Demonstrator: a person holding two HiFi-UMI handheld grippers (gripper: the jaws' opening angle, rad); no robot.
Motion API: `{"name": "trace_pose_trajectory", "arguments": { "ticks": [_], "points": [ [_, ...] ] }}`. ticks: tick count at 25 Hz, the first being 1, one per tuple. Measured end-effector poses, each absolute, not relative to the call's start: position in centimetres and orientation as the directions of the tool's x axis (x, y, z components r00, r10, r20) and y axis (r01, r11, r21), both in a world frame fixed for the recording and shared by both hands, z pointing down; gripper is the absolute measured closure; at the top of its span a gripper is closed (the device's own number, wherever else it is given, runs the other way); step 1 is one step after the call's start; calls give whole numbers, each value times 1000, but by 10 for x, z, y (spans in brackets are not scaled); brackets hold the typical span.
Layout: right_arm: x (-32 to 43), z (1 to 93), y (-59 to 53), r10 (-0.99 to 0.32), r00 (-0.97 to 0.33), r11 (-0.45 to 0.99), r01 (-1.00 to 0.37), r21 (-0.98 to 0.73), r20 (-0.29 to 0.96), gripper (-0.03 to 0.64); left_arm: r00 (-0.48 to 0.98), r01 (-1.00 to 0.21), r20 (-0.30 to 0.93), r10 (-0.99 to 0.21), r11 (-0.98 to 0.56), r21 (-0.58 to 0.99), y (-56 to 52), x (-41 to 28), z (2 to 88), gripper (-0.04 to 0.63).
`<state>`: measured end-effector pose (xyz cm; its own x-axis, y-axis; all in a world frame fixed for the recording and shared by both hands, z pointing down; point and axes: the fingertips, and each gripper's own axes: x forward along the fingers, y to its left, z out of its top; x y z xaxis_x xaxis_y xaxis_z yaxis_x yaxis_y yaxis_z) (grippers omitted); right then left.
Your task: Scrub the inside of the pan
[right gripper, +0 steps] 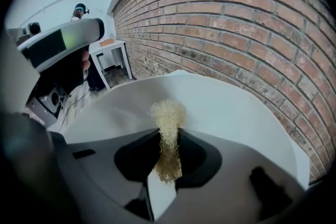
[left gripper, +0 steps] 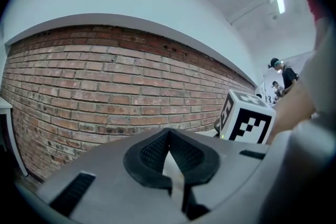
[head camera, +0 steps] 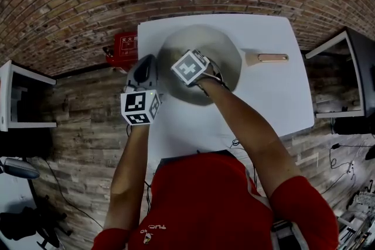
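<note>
A pale grey pan (head camera: 225, 50) with a copper-toned handle (head camera: 272, 57) lies on the white table (head camera: 275, 102). My right gripper (head camera: 196, 72) reaches into the pan, its marker cube on top. In the right gripper view it (right gripper: 169, 149) is shut on a yellowish fibrous scrubber (right gripper: 168, 115), which pokes out over the pan's pale inside (right gripper: 226, 107). My left gripper (head camera: 145, 72) sits at the pan's left rim. In its own view the jaws (left gripper: 170, 162) are closed on a thin pale edge, seemingly the pan's rim.
A brick wall runs behind the table. A red box (head camera: 125, 44) stands on the floor by the table's far left corner. White shelf units stand at left (head camera: 12, 96) and right (head camera: 345, 76). The right gripper's marker cube (left gripper: 247, 123) shows in the left gripper view.
</note>
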<state>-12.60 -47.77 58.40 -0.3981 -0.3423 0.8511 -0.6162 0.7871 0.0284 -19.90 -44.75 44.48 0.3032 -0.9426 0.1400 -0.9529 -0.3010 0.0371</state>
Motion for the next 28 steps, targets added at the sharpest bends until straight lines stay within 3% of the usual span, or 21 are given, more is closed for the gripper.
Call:
{"name": "trace_pose_trajectory", "arguments": {
  "ticks": [14,20,28],
  "points": [
    [-40,590,-504,-404,-269,694,-713,101,875,529,298,-955,136,-945,-294,50,-450,-205,446,583],
    [-48,567,-497,-425,-326,708,-701,86,844,529,300,-954,132,-945,-296,51,-448,-201,445,583],
    [-103,546,-469,-389,-414,814,-572,97,823,529,301,-954,132,-944,-297,48,-444,-196,443,583]
  ]
}}
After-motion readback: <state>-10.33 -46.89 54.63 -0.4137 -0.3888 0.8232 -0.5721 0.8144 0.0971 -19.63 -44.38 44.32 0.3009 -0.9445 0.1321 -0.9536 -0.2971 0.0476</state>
